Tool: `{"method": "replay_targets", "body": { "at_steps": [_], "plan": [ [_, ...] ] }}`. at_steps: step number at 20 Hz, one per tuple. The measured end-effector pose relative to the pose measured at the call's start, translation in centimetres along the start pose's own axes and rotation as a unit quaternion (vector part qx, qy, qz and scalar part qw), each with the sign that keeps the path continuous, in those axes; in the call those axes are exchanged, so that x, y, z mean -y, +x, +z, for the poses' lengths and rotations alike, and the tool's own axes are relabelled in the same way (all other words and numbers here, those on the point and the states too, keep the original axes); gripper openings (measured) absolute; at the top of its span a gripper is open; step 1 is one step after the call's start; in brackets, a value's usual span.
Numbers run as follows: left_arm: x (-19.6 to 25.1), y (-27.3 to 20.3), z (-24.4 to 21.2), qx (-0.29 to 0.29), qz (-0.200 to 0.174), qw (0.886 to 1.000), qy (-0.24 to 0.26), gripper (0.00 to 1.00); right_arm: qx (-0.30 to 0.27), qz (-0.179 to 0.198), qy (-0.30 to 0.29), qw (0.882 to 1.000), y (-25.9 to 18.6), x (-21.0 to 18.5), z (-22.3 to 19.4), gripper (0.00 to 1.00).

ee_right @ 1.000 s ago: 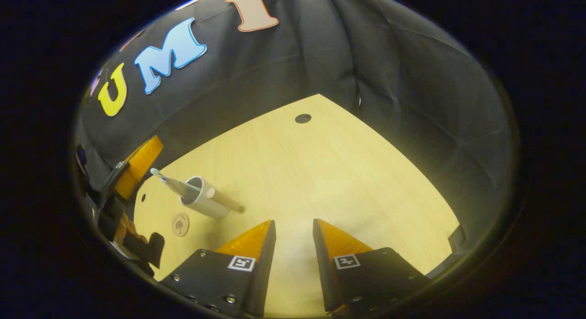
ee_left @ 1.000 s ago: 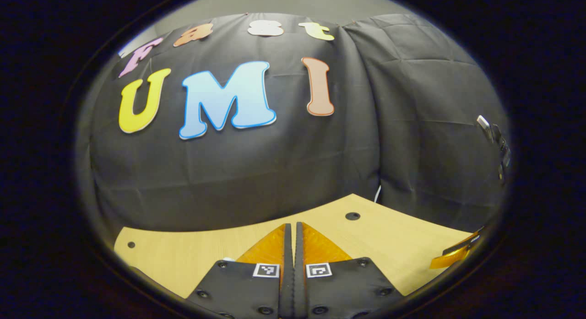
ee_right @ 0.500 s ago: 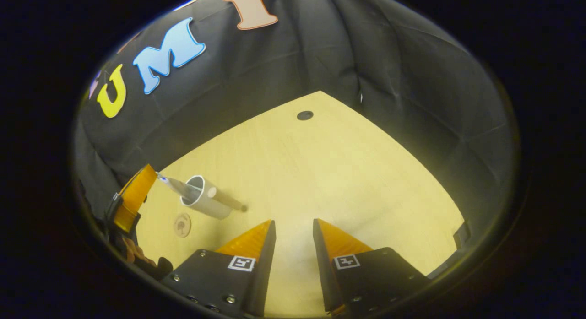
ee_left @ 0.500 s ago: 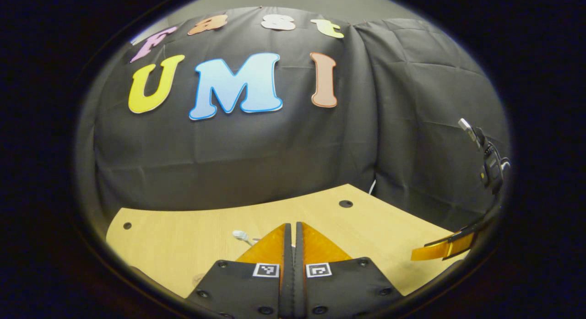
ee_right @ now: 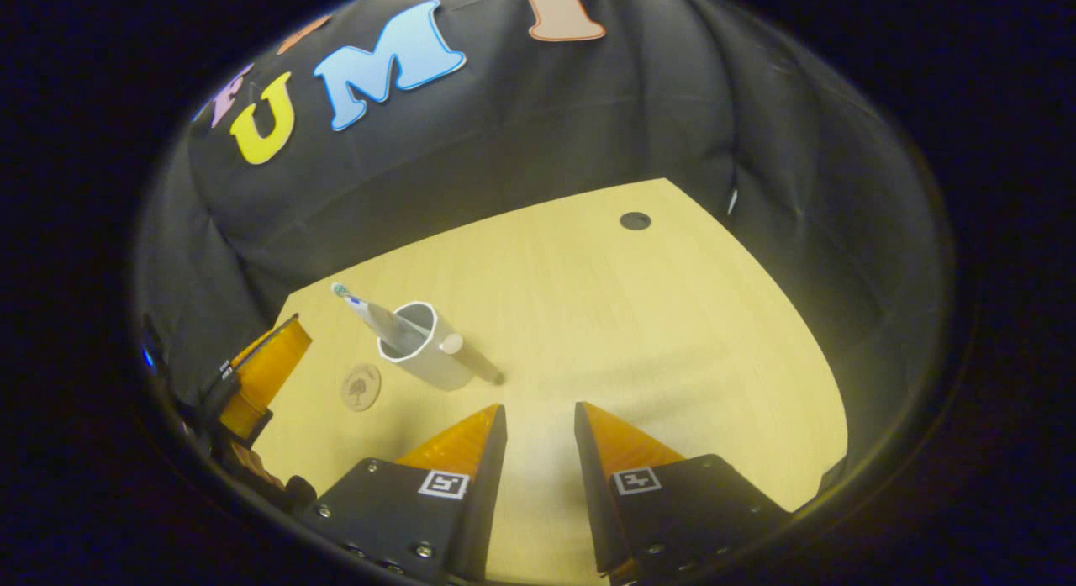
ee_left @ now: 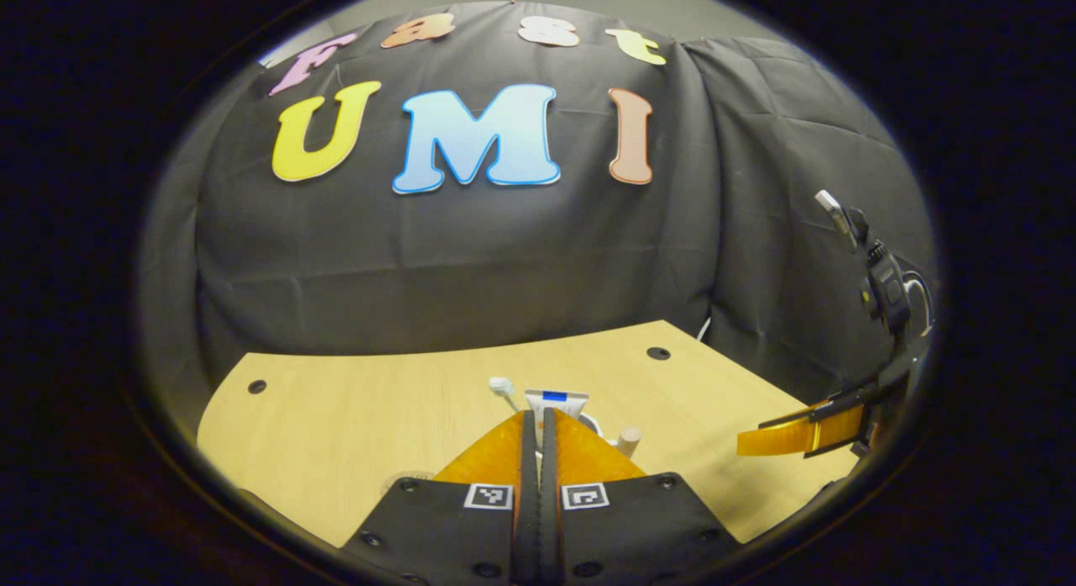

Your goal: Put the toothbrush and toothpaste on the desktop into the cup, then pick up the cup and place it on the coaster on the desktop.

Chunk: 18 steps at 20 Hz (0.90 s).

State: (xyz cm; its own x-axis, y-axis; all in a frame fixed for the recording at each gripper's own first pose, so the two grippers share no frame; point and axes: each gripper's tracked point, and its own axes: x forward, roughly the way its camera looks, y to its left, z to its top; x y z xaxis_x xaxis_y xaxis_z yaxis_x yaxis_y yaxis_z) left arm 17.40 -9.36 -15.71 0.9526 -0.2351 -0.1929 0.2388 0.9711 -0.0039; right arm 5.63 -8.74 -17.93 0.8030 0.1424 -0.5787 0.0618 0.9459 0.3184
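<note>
A pale cup [ee_right: 422, 353] stands upright on the wooden desktop [ee_right: 639, 334], with the toothbrush [ee_right: 353, 300] and the toothpaste tube [ee_right: 391, 325] leaning out of it to the left. A round coaster [ee_right: 361, 387] lies just left of the cup, apart from it. My right gripper [ee_right: 538, 408] hangs open above the desktop, to the right of and nearer than the cup, holding nothing. In the left gripper view my left gripper [ee_left: 538, 414] is shut with nothing in it; the toothbrush head [ee_left: 502, 387] and the tube's end [ee_left: 555, 396] rise just beyond its tips, which hide the cup.
The booth's black cloth wall [ee_left: 471, 258] closes off the far side and the right of the desktop. A dark round hole [ee_right: 635, 220] sits near the far corner. The other gripper [ee_left: 803, 430] hangs at the right in the left gripper view.
The left gripper view has tipped down and drawn back, bringing the toothbrush head and tube end into sight. In the right gripper view the cup has shifted toward the centre.
</note>
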Motion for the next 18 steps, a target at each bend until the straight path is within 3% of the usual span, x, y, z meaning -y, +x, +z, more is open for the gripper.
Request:
{"method": "replay_targets", "body": {
  "at_steps": [5,12,17,18],
  "plan": [
    [-2.2,-2.0,-1.3,-0.015,0.026,1.000,-0.008,0.07,-0.030,0.022,-0.121,0.992,1.2,-1.4,0.9,0.47],
    [-4.0,-3.7,-1.9,-0.020,0.038,0.999,-0.018,0.07,-0.100,0.072,-0.268,0.956,3.4,-4.3,1.2,0.46],
    [-4.9,-5.0,-3.1,-0.031,0.038,0.998,-0.035,0.36,-0.138,0.082,-0.328,0.931,5.5,-5.2,1.2,0.51],
    [-5.3,-5.3,-3.1,-0.031,0.038,0.998,-0.039,0.37,-0.145,0.080,-0.337,0.927,5.9,-5.1,1.2,0.48]
  ]
}}
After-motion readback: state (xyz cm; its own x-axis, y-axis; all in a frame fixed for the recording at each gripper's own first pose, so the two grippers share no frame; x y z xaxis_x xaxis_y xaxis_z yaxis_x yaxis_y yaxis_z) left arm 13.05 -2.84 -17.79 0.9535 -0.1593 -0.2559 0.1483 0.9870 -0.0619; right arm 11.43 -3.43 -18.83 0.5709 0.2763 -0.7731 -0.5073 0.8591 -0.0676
